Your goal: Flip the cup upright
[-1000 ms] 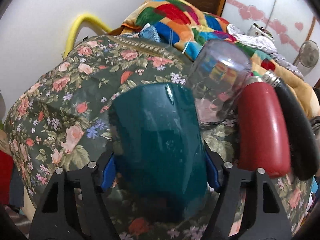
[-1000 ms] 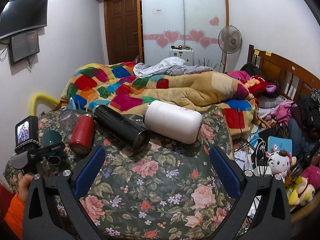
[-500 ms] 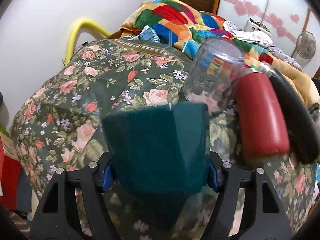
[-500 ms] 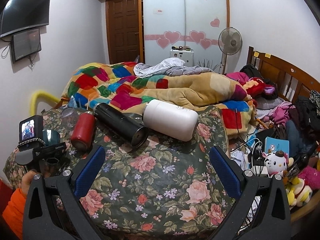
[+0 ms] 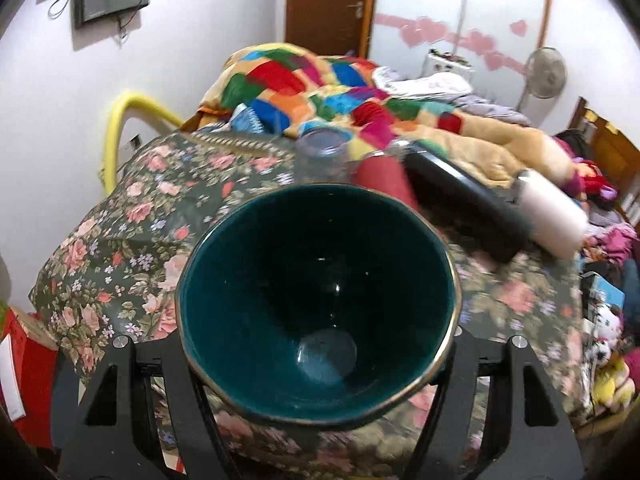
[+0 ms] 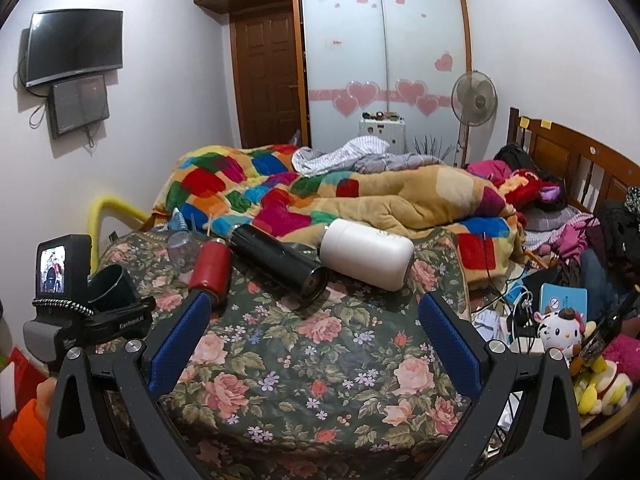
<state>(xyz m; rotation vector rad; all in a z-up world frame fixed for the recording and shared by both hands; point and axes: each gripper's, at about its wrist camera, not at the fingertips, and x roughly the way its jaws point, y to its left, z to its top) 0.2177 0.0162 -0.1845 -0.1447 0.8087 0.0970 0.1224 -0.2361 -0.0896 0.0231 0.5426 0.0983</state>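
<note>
A dark teal cup (image 5: 316, 296) with a thin gold rim is held in my left gripper (image 5: 316, 364), lifted off the floral cloth and tipped so its open mouth faces the camera. The fingertips are hidden behind the cup. In the right wrist view the same cup (image 6: 114, 284) sits in the left gripper (image 6: 104, 316) at the far left, mouth pointing up and left. My right gripper (image 6: 312, 332) is open and empty above the front of the floral table (image 6: 304, 360).
A clear upside-down glass (image 5: 320, 156), a red bottle (image 6: 210, 268), a black flask (image 6: 276, 262) and a white bottle (image 6: 366, 254) lie along the table's far side. A bed with a patchwork quilt (image 6: 280, 192) is behind. Toys and clutter (image 6: 560, 328) are at the right.
My left gripper has lifted the teal cup off the cloth and rotated it from upside down until its mouth faces the camera. The right gripper has barely moved.
</note>
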